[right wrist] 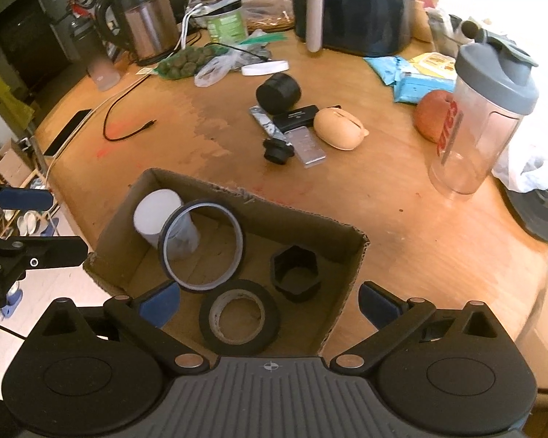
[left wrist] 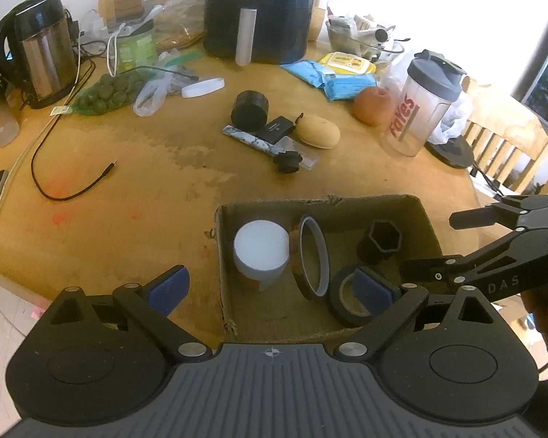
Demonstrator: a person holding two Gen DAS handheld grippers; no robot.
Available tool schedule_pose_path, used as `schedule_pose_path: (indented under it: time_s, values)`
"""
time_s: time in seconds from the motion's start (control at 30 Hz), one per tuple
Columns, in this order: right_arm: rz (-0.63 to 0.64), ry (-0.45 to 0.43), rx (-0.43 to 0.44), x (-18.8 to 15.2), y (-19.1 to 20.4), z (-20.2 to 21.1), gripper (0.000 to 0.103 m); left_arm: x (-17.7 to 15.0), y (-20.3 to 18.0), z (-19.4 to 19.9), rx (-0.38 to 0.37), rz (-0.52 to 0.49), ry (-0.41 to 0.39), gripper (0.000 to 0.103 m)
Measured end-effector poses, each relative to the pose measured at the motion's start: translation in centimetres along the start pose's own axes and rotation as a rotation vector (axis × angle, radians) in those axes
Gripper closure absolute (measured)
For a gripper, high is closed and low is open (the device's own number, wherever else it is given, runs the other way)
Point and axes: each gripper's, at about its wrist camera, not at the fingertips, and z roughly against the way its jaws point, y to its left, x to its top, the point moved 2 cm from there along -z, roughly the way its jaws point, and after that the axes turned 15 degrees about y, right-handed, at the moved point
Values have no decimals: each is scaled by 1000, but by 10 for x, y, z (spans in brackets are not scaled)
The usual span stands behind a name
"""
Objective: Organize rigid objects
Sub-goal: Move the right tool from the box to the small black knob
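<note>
cardboard box point(right wrist: 343, 266) at the near edge of the round wooden table point(right wrist: 402, 226), already holding four items: a white-topped cylinder point(right wrist: 157, 215) in its far left corner, a thin blue-edged tape ring point(right wrist: 201, 244) leaning on edge just beside it, a black hexagonal cup point(right wrist: 296, 273) toward the right wall, and a black tape roll point(right wrist: 239, 315) lying flat at the near side. right gripper point(right wrist: 268, 303) hangs over the box's near end, jaws spread to their widest and holding nothing, the black roll lying free beneath them. left gripper point(left wrist: 274, 288) sits over the box's left wall, equally wide and empty; its right pad point(left wrist: 374, 290) overlaps the roll in the left wrist view, though contact cannot be told.

by the look of it a drop into the box is complete and the next pick is due. beyond the box's far wall, mid-table, wait a black round jar point(right wrist: 279, 93), a small black case point(right wrist: 297, 115), a marbled strip point(right wrist: 268, 124), a silver bar point(right wrist: 307, 148), a black cap point(right wrist: 276, 151) and a tan oval object point(right wrist: 341, 127). the next move likely calls for lifting clear of the box walls and reaching out to that cluster.

farther from the box, clutter rings the table: a kettle point(right wrist: 142, 18), a black air fryer point(right wrist: 354, 3), a shaker bottle point(right wrist: 482, 116), a loose black cable point(right wrist: 124, 127) and wipe packets point(right wrist: 409, 73). a wooden chair point(left wrist: 500, 146) stands right of the box.
</note>
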Motion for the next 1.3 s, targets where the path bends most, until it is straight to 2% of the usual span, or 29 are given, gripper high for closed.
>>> schedule_pose_path:
  time_s: [0.97,1.3]
  values:
    - [-187,-37,-29,25,-4,-10,0,35,25,-12,-47,-87,0,5]
    - [-185,-19,-42,33,-4,-13,0,37,24,-15,-53,-79,2,5]
